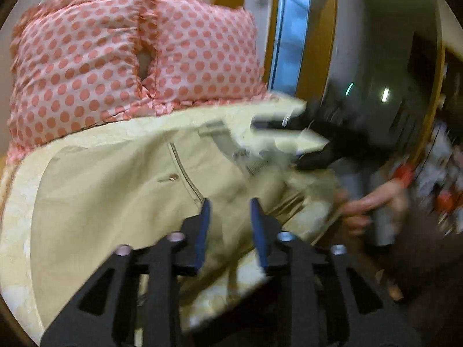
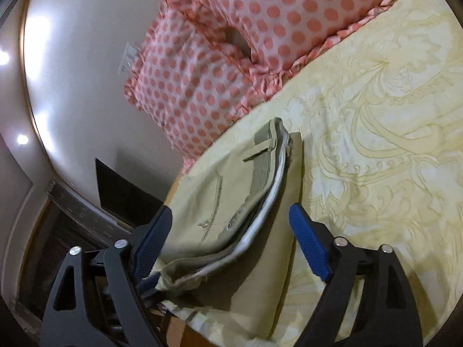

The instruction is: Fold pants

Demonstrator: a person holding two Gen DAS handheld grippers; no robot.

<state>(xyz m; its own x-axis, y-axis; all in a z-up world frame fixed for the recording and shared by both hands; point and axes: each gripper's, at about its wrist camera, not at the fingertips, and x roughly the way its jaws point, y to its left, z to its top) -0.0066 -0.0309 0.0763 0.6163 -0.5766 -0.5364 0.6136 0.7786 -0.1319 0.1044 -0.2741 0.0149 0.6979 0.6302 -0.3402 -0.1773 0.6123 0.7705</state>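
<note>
Closest to me, the left gripper (image 1: 230,202) hangs just over the khaki pants (image 1: 121,202), its blue pads parted with only air between them, nothing pinched. It seems poised above the seat of the pants, near the pocket button (image 1: 173,177), probably to take hold of the cloth for a fold.

The pants lie on the yellow patterned bedspread (image 2: 376,144), spread along the side of the bed and partly over its edge. In the right wrist view the waistband (image 2: 269,156) gapes, showing its pale lining, so the garment looks only roughly laid out and not yet folded flat.

The right gripper (image 2: 228,217) is spread wide at the waistband end, one blue pad on either side of the band, gripping nothing that I can see. I judge it is lined up to close on the waistband. From the left camera it shows only as a dark blur at the pants' far end, with the person's hand (image 1: 370,202) below it.

Beyond the pants, two pink polka-dot pillows (image 1: 86,66) rest against the wall, just past the waistband. They could crowd any fold carried towards the head of the bed. Farther off, past the pants, are a window (image 1: 292,29) and blurred clutter.
</note>
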